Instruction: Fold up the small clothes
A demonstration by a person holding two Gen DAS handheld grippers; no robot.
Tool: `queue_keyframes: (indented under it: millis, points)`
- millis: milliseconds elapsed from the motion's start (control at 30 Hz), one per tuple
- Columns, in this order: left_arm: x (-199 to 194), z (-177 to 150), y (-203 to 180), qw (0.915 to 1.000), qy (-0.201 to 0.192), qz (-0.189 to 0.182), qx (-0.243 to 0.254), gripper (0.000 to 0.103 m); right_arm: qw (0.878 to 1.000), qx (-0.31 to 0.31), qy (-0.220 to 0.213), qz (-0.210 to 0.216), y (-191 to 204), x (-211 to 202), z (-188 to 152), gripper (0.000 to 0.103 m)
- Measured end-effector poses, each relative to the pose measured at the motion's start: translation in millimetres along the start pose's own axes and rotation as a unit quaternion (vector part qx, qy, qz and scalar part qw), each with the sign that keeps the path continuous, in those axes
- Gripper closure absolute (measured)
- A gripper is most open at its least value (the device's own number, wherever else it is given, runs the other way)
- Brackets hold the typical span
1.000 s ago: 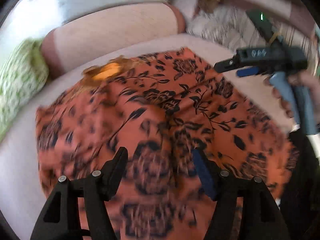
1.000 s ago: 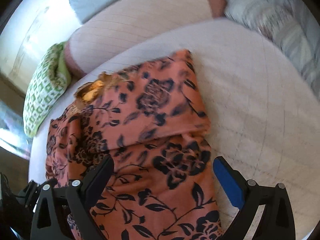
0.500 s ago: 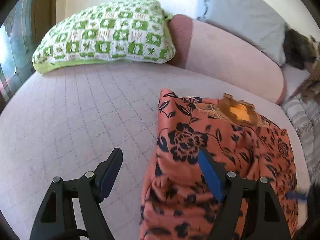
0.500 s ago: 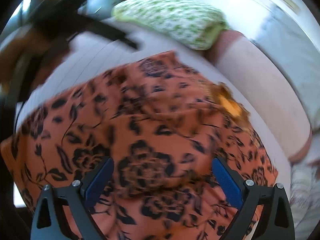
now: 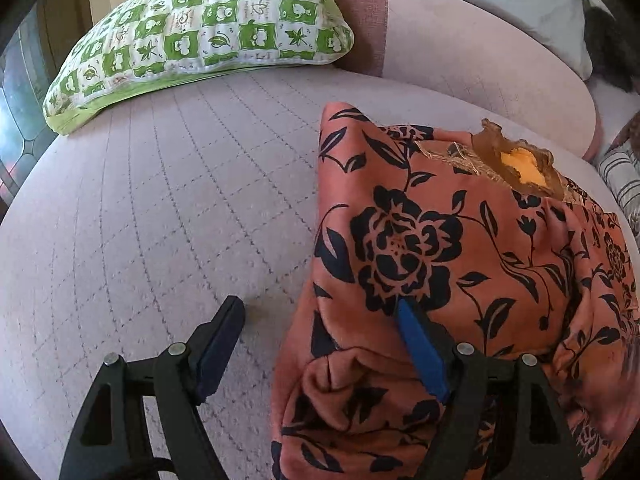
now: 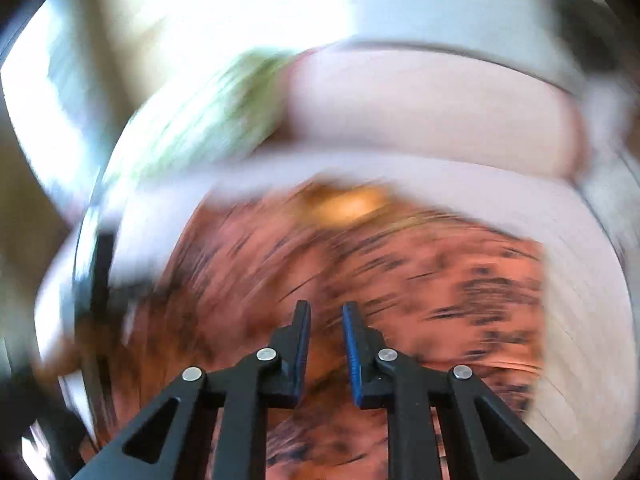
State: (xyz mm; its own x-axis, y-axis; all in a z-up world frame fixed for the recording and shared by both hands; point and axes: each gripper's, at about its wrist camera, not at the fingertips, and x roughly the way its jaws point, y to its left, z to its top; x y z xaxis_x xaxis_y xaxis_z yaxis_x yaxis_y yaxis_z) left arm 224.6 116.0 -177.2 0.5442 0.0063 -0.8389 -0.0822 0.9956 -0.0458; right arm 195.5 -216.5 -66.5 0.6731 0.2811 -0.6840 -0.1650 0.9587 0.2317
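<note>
while the left gripper [image 5: 320,336] gapes, orange floral garment [image 5: 460,280] lies bunched.

Daylight is flooding in from the upper back, leaving the left-wrist view sharp, evenly lit and bending at its dark fisheye rim, while the right-wrist view is smearing heavily with motion blur and blowing out to white glare at its top.

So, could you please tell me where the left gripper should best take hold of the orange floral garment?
Probably the bunched left edge of the orange floral garment, approached from the bare sofa cushion side. There the fabric stands up in a thick fold, and the open left gripper already straddles it, one finger on the cushion, the other over the cloth.
</note>
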Motion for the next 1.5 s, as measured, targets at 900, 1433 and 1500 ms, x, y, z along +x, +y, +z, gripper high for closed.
queue_keyframes:
  millis: [900, 1433, 1500]
  points:
    - [5.4, -1.5, 1.5, 0.9996, -0.027, -0.001, -0.006, 0.01, 0.992, -0.112, 0.057, -0.031, 55.8, 36.6, -16.4, 0.097]
    - [6.8, 1.1, 0.7, 0.9998, -0.021, -0.005, -0.004, 0.006, 0.971, 0.236, 0.032, -0.029, -172.6, 40.2, -41.4, 0.025]
    - [7.6, 1.1, 0.1, 0.9998, -0.02, -0.003, -0.002, 0.006, 0.979, 0.202, 0.031, -0.015, -149.9, 35.7, -29.3, 0.025]
